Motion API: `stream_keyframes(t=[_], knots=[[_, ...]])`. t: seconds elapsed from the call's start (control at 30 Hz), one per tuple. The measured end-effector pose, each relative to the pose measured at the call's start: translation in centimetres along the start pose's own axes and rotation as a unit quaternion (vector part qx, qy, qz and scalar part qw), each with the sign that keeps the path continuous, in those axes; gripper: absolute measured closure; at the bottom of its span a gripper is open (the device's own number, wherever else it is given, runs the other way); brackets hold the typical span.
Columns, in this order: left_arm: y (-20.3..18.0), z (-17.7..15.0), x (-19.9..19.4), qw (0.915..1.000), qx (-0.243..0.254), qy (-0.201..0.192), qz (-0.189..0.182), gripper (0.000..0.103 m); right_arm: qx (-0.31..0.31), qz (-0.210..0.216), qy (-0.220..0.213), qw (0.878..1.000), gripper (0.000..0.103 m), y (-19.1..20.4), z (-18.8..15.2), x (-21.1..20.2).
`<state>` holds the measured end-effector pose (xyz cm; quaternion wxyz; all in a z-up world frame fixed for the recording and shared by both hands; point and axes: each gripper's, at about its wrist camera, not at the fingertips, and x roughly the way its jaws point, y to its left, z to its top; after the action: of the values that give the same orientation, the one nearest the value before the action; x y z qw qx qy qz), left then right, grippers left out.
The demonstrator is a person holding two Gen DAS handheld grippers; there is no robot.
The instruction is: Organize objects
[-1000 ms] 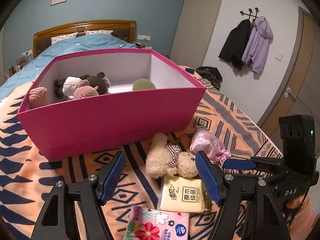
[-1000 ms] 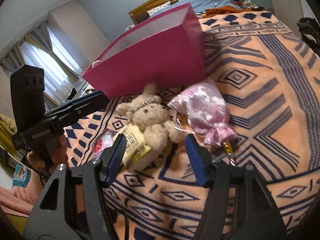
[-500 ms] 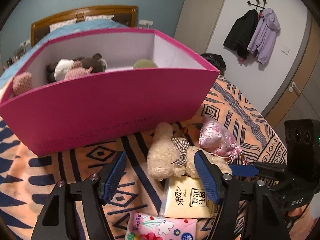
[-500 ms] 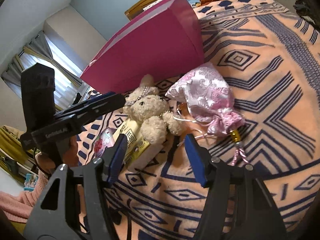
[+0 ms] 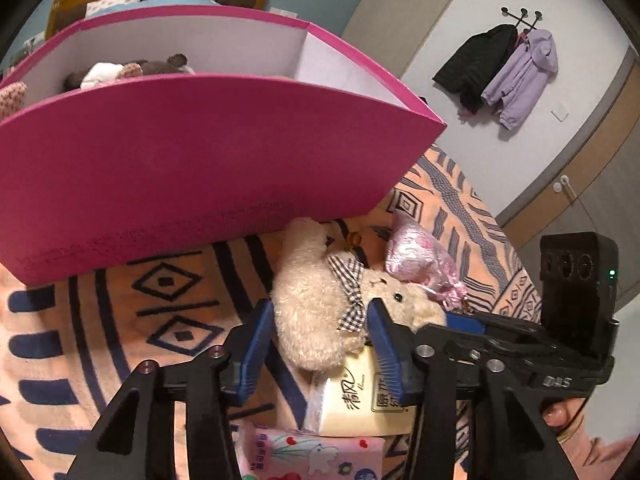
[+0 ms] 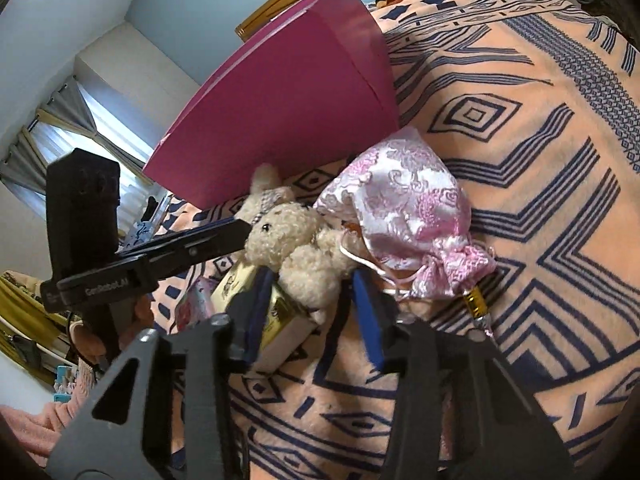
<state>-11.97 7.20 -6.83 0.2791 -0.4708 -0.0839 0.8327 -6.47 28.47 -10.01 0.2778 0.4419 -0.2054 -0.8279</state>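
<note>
A cream teddy bear [image 5: 316,304] with a checked bow lies on the patterned blanket in front of the pink box [image 5: 192,152]. My left gripper [image 5: 320,320] has its blue pads on either side of the bear's body and is closing on it. My right gripper [image 6: 308,300] also straddles the bear [image 6: 296,248] from the other side, jaws narrowed around its legs. A pink satin pouch [image 5: 416,256] lies beside the bear, also in the right wrist view [image 6: 408,216]. A yellow tissue pack [image 5: 360,396] lies under the bear.
The box holds several plush toys [image 5: 132,70]. A floral tissue pack [image 5: 312,456] lies nearest me. The bed's blanket [image 6: 540,128] stretches to the right. Coats [image 5: 500,68] hang on the far wall.
Both grippers moved forward onto the bear and their jaws narrowed around it. The box now looms closer in the left wrist view.
</note>
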Motion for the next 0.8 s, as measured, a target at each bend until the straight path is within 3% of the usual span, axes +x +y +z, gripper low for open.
stream_keyframes(t=[0.2, 0.57, 0.63, 0.7, 0.8], knots=[[-0.5, -0.3, 0.0, 1.0, 0.004, 0.0, -0.008, 0.056, -0.019, -0.014, -0.004, 1.0, 0.081, 0.7, -0.2, 0.0], [-0.1, -1.2, -0.6, 0.9999, 0.008, 0.001, -0.006, 0.06, -0.066, -0.019, -0.003, 0.998, 0.087, 2.6, -0.3, 0.2], [0.2, -1.2, -0.6, 1.0, 0.006, 0.003, -0.004, 0.06, -0.065, -0.021, 0.006, 0.998, 0.085, 2.5, -0.2, 0.6], [0.4, -1.2, -0.5, 1.0, 0.003, 0.003, -0.003, 0.06, -0.049, -0.025, 0.008, 0.998, 0.073, 1.7, -0.2, 0.5], [0.2, -1.0, -0.7, 0.9999, 0.013, -0.002, 0.003, 0.06, -0.021, -0.023, 0.004, 1.0, 0.065, 0.4, -0.1, 0.1]])
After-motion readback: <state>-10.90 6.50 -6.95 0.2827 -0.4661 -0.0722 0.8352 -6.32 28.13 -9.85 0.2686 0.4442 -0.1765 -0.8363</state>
